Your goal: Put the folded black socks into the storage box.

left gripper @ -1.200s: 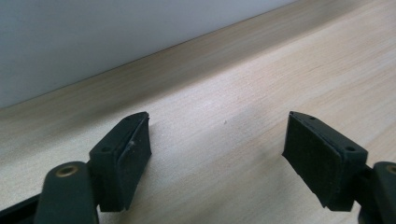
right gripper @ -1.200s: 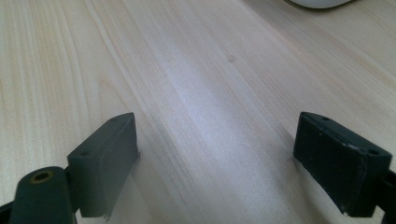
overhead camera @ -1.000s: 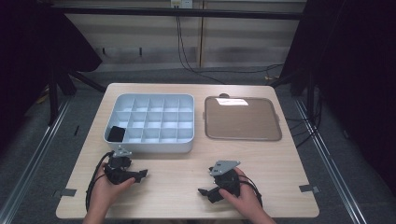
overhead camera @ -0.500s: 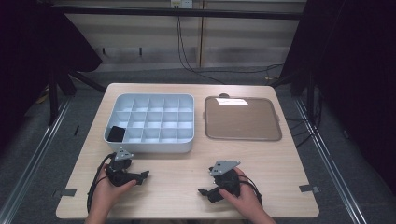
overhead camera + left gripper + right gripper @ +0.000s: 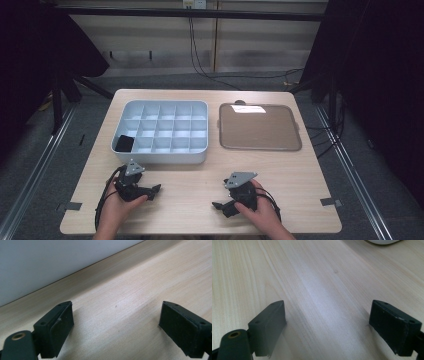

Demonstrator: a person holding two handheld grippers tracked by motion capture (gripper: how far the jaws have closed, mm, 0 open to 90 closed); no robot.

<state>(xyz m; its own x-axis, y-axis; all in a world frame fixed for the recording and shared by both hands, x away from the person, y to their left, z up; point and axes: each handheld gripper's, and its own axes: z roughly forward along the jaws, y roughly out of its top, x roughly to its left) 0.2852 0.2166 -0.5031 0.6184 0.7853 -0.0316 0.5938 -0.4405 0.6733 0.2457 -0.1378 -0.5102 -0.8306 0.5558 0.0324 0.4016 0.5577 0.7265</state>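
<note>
My left gripper (image 5: 153, 190) rests low on the wooden table (image 5: 190, 180) near its front left, held by a hand and pointing right. In the left gripper view my left gripper (image 5: 116, 315) is open, with bare wood between the jaws and the divided tray's pale wall (image 5: 50, 262) just beyond. My right gripper (image 5: 218, 205) lies near the front middle, pointing left, also in a hand. In the right gripper view my right gripper (image 5: 327, 313) stands open over bare wood.
A pale divided tray (image 5: 159, 157) sits at the table's middle left, with a black item (image 5: 124, 144) in its near-left compartment. A flat brown tray (image 5: 260, 127) lies to its right. A white rim (image 5: 382, 242) edges the right gripper view's top.
</note>
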